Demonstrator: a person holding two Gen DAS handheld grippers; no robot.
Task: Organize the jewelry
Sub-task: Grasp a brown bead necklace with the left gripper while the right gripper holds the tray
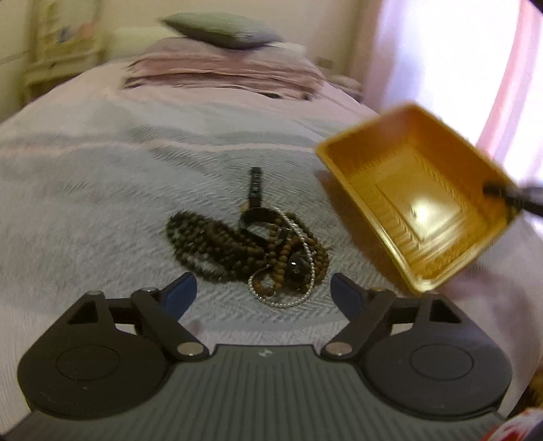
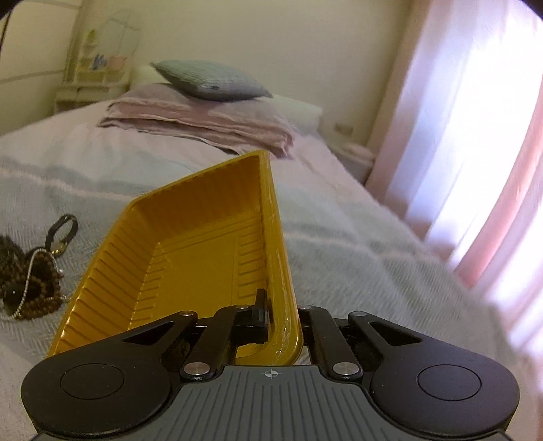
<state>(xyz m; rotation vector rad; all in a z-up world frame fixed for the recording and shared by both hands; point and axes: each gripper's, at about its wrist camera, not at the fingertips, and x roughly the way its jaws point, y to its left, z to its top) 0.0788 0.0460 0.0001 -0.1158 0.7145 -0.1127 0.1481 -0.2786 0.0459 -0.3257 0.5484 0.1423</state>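
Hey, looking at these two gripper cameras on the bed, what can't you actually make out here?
- Jewelry pile, left wrist view: strands overlap and motion blur smears them, so the piece count is unclear.
- Same pile, right wrist view: cut off by the left edge.
- Right gripper: its right finger is hidden behind the yellow tray wall it clamps.
- Shelf items, right wrist view: too small and blurred to identify.

My left wrist view looks low along the bed (image 1: pixel 101 176) toward the pillow (image 1: pixel 220 30); my right view, further right, shares both.
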